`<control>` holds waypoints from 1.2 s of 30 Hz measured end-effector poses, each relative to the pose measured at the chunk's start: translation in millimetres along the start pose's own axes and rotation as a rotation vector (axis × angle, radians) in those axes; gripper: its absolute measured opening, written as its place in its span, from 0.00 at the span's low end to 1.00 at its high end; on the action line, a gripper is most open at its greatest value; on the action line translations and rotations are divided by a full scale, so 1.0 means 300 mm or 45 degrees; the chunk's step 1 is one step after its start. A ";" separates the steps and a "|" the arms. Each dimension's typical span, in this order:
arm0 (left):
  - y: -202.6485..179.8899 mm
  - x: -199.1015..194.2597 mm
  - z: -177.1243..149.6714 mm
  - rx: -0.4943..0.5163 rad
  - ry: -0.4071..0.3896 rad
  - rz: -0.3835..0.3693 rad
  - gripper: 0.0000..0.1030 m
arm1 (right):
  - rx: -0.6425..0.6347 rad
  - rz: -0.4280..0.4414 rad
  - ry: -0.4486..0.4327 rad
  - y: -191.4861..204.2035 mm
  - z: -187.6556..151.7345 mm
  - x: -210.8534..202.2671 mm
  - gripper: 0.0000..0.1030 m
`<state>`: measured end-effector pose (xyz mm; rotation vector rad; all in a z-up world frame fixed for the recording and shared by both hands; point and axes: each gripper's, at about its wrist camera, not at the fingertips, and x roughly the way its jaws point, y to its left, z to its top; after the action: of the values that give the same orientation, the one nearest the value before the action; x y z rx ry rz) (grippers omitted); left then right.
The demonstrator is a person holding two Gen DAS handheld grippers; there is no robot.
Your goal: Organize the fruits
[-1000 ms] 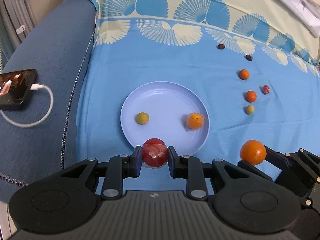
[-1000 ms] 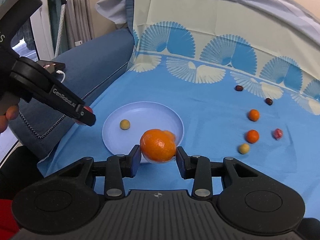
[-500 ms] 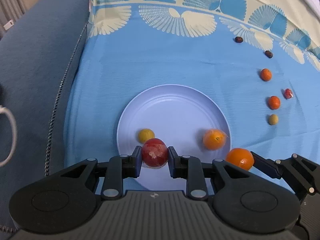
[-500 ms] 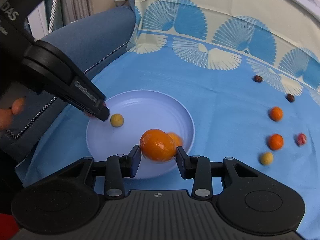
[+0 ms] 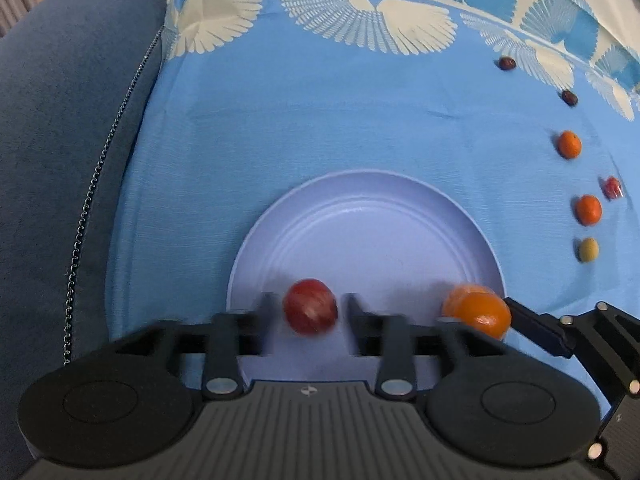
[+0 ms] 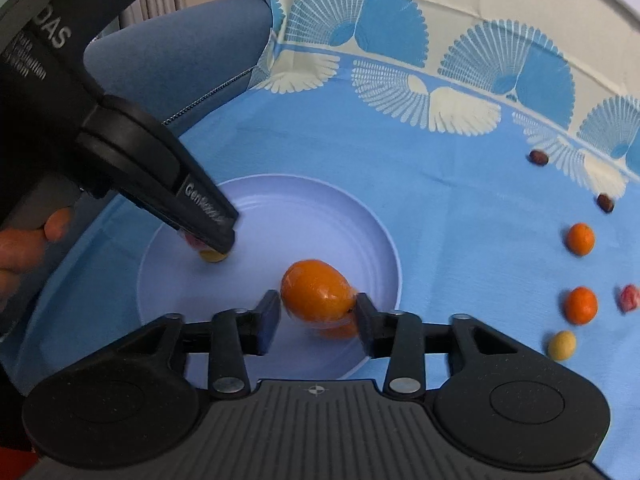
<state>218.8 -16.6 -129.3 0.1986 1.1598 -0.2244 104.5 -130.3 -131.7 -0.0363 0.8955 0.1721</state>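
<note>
- Since both grippers are tipped down over the plate [image 5: 360, 208], this looks like a double drop-off, so the fruit lands in the dish instead of rolling across the blue cloth [image 5: 320, 128].
- Left gripper [image 5: 307, 314]: jaws have just been opening. The red fruit [image 5: 310, 306] sits between them with a gap on both sides, at about 7 o'clock on the plate.
- Right gripper [image 6: 316, 318]: also just been opening. The orange [image 6: 318, 294] is between the fingers, clear on the left; can't tell about the right pad. About 5 o'clock on the plate.
- Leftover fruit [image 6: 580, 304] waits out at 3 o'clock.
</note>
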 end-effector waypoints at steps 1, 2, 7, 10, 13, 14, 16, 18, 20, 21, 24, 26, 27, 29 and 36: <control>0.004 -0.010 0.002 -0.011 -0.023 0.009 0.91 | -0.012 0.010 -0.003 0.003 0.001 -0.002 0.63; 0.008 -0.028 0.001 -0.021 -0.058 0.021 0.99 | -0.017 0.023 -0.013 0.005 0.001 -0.007 0.73; 0.025 -0.101 -0.025 0.004 -0.075 0.049 1.00 | -0.011 0.015 0.000 0.013 -0.018 -0.067 0.88; 0.033 -0.154 -0.084 0.004 -0.056 0.078 1.00 | 0.050 0.040 0.031 0.002 -0.050 -0.133 0.93; 0.035 -0.213 -0.164 0.003 -0.033 0.113 1.00 | 0.089 0.052 0.065 -0.004 -0.093 -0.206 0.95; 0.036 -0.233 -0.187 -0.002 -0.028 0.120 1.00 | 0.097 0.059 0.076 -0.004 -0.105 -0.228 0.96; 0.040 -0.277 -0.240 -0.014 -0.017 0.117 1.00 | 0.115 0.068 0.082 0.001 -0.128 -0.276 0.98; 0.037 -0.313 -0.284 -0.027 -0.012 0.110 1.00 | 0.120 0.056 0.060 0.007 -0.143 -0.320 0.99; 0.025 -0.347 -0.322 -0.022 -0.016 0.116 1.00 | 0.106 0.030 0.022 0.017 -0.151 -0.365 0.99; 0.018 -0.364 -0.339 -0.017 -0.025 0.121 1.00 | 0.103 0.014 -0.001 0.022 -0.155 -0.389 0.99; -0.001 -0.424 -0.386 -0.002 -0.074 0.108 1.00 | 0.105 -0.031 -0.038 0.027 -0.171 -0.445 0.99; -0.018 -0.457 -0.409 0.015 -0.101 0.116 1.00 | 0.112 -0.055 -0.060 0.028 -0.177 -0.485 0.99; -0.028 -0.473 -0.415 0.029 -0.107 0.121 1.00 | 0.115 -0.059 -0.087 0.028 -0.181 -0.506 0.99; -0.048 -0.516 -0.429 0.049 -0.151 0.118 1.00 | 0.127 -0.088 -0.137 0.026 -0.196 -0.551 0.99; -0.093 -0.583 -0.504 0.043 -0.209 0.103 1.00 | 0.207 -0.137 -0.185 0.005 -0.246 -0.642 0.99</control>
<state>11.0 9.9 -27.7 0.2517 0.9834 -0.1855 -70.9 -162.3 -27.6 0.0782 0.7581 0.0007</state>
